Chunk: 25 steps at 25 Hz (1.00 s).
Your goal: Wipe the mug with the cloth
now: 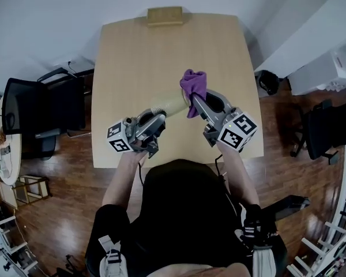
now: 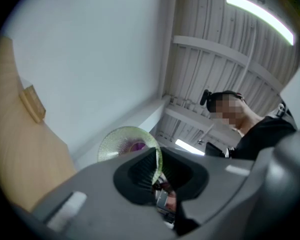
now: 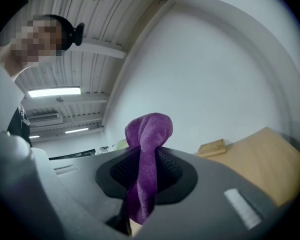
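In the head view, the pale green mug (image 1: 168, 104) is held over the table's (image 1: 121, 62) near half by the left gripper (image 1: 155, 120), with the purple cloth (image 1: 194, 85) of the right gripper (image 1: 196, 103) laid against it, while in the left gripper view the jaws are seen clamped on the mug's rim, and in the right gripper view the jaws are seen pinched on the cloth.

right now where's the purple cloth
In the head view the purple cloth is right of centre above the table, pinched in the right claw at the open end of the mug that the left claw holds.

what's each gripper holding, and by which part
Left gripper: the mug, by its rim. Right gripper: the cloth, pinched partway along, a bunch past the jaws.
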{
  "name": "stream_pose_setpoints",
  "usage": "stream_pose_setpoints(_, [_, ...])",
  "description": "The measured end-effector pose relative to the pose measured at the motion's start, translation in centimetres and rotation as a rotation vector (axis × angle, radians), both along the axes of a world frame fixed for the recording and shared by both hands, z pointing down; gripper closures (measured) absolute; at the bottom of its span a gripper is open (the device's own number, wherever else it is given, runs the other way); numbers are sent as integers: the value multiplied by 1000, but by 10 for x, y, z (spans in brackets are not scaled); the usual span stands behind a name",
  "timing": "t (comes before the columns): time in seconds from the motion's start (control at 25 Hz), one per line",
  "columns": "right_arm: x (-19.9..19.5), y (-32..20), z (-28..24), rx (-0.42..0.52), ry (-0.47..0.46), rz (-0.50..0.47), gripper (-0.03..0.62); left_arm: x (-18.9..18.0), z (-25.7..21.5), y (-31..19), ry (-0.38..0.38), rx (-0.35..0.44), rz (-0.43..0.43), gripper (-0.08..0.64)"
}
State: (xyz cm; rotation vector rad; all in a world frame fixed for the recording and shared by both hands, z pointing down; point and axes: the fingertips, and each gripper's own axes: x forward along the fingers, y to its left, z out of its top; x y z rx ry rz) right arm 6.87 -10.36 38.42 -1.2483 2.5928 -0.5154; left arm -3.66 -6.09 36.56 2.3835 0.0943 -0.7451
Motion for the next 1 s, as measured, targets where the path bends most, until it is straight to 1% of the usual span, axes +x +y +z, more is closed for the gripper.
stream_pose_setpoints(0.16, [13,-1,5,-25,0,33,523,0,3,-3,7,-18,-8,520])
stream_pose_setpoints(0.4, [10,3,-11,13,-16,21,523,-5,6,-6,8,-22,-28,520])
stream_pose_setpoints(0.56, [5,8,-30,68,-50,-16,524,-5,8,-9,6,-18,-41,520])
stream_pose_setpoints(0.68, [4,18,-35,89,-55,-47,523,6,8,-3,22,-18,-13,520])
stream_pose_setpoints(0.8, [7,18,-21,58,-45,-48,523,14,1,6,33,-2,22,518])
stream_pose_setpoints(0.88, [9,11,-2,13,-27,-33,523,12,1,8,14,6,17,517])
stream_pose_setpoints(1.0, [16,0,26,-79,6,19,523,3,8,2,-2,-14,-10,520])
